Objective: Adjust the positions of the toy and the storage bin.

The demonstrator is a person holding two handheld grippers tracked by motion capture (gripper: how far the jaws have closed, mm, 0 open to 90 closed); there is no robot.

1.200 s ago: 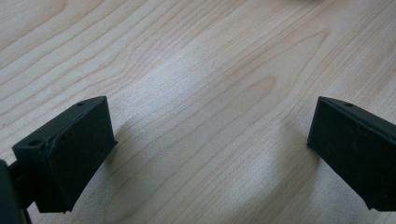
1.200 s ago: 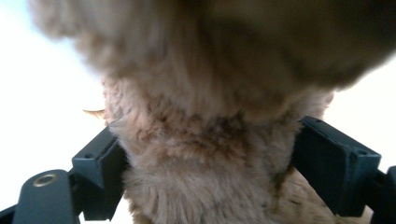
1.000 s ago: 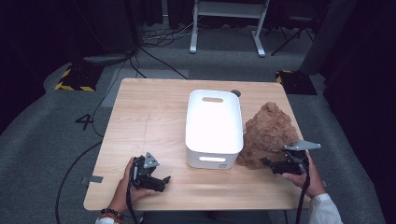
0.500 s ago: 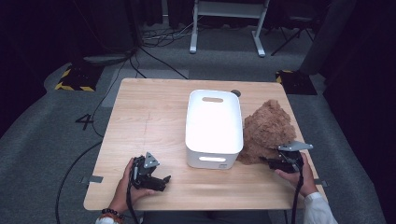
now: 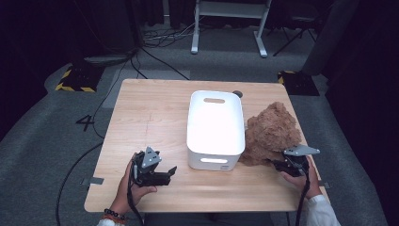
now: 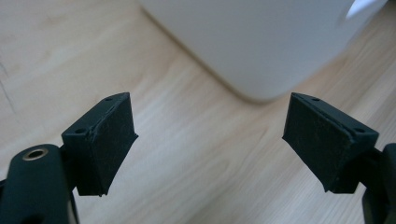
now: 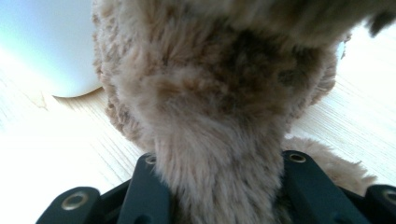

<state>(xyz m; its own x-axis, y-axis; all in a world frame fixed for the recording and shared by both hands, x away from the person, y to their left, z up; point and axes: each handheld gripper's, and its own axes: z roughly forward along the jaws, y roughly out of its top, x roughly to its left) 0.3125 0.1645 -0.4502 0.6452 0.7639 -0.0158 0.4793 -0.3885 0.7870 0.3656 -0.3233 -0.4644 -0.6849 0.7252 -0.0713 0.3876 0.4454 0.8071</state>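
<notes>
The right tool pinches a fold of the fluffy brown plush toy at the white plastic bin's three o'clock on the wooden counter, seemingly for lifting, while the left tool waits spread at seven o'clock.

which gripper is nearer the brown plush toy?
Right. The right gripper has its jaws around a fold of the brown plush toy; the left gripper sits open across the white bin, gripping nothing.
</notes>
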